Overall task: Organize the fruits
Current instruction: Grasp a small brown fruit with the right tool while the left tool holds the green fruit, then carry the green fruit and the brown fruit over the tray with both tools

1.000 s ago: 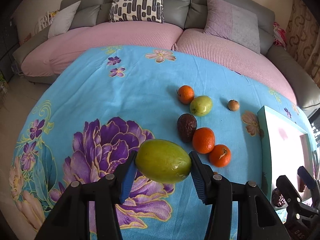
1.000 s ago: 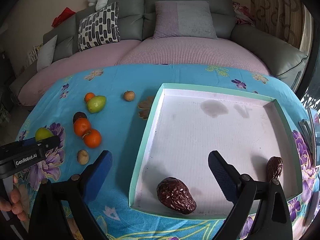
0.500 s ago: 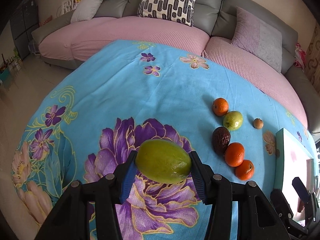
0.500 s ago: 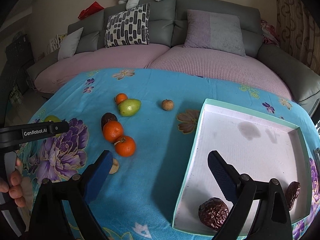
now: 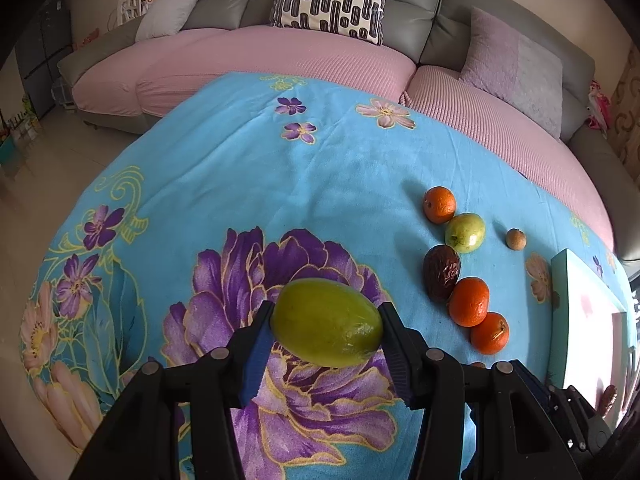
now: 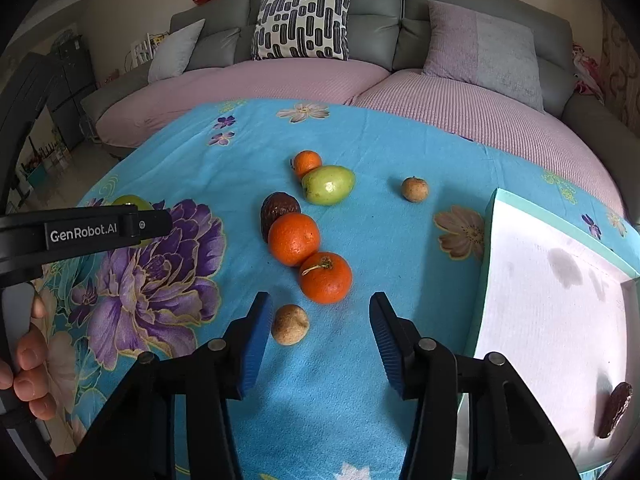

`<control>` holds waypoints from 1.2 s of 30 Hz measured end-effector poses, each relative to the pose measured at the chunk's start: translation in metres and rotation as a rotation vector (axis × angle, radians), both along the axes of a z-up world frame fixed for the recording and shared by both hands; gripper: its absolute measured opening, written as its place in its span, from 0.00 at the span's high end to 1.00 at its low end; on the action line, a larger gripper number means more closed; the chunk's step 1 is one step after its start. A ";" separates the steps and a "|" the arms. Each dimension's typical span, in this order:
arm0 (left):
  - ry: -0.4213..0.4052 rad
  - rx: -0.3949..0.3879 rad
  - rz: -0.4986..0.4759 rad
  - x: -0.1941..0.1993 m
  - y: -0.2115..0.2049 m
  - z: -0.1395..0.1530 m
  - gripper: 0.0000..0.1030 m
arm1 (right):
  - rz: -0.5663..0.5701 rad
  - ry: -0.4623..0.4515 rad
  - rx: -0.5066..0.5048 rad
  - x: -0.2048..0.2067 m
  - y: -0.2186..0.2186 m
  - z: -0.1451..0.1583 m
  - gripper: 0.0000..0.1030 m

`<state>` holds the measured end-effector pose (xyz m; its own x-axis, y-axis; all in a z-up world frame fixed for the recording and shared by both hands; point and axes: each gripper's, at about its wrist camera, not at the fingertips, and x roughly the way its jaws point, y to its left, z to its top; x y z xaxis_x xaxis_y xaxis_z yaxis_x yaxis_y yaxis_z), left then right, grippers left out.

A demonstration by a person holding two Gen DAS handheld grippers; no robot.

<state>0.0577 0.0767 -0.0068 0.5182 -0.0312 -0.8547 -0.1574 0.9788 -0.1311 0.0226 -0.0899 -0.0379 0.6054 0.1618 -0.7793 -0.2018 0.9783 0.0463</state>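
Observation:
My left gripper [image 5: 326, 330] is shut on a green mango [image 5: 326, 322] and holds it above the purple flower on the blue cloth [image 5: 240, 184]. My right gripper [image 6: 318, 324] is open over the cloth, with a small tan fruit [image 6: 290, 324] by its left finger and an orange [image 6: 325, 278] just ahead. A second orange [image 6: 294, 239], a dark wrinkled fruit [image 6: 278, 210], a green pear-like fruit [image 6: 328, 185], a small orange [image 6: 307, 163] and a small brown fruit [image 6: 415, 189] lie beyond. The white tray [image 6: 490, 240] at the right holds a dark fruit [image 6: 616, 408].
A grey sofa with pink covers [image 6: 304, 80] curves round the far side of the table. The left gripper's black body [image 6: 84, 232] and the person's fingers [image 6: 32, 360] are at the left of the right wrist view.
My right gripper has swung left, from over the tray to over the cloth by the oranges. My left gripper has drawn back left with the mango still in it.

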 end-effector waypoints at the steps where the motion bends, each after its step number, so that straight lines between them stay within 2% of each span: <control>1: 0.002 0.000 0.000 0.000 0.000 0.000 0.47 | 0.003 0.016 -0.005 0.002 0.003 -0.005 0.50; 7: 0.004 0.001 -0.004 0.000 -0.001 0.000 0.47 | 0.041 0.087 -0.007 0.007 0.016 -0.026 0.64; 13: 0.002 0.004 -0.004 0.000 -0.003 0.001 0.47 | 0.037 0.093 -0.007 0.006 0.016 -0.029 0.75; 21: -0.022 0.008 -0.015 -0.002 -0.007 0.008 0.47 | 0.021 0.030 0.039 -0.002 0.007 -0.005 0.75; 25: -0.027 0.005 -0.039 -0.004 -0.015 0.012 0.47 | -0.011 -0.015 0.026 -0.002 -0.002 0.013 0.75; 30: -0.041 0.015 -0.078 0.002 -0.035 0.021 0.47 | -0.064 -0.062 0.023 0.006 -0.024 0.034 0.75; 36: -0.072 0.029 -0.175 0.014 -0.074 0.036 0.47 | -0.163 -0.093 0.013 0.016 -0.065 0.052 0.75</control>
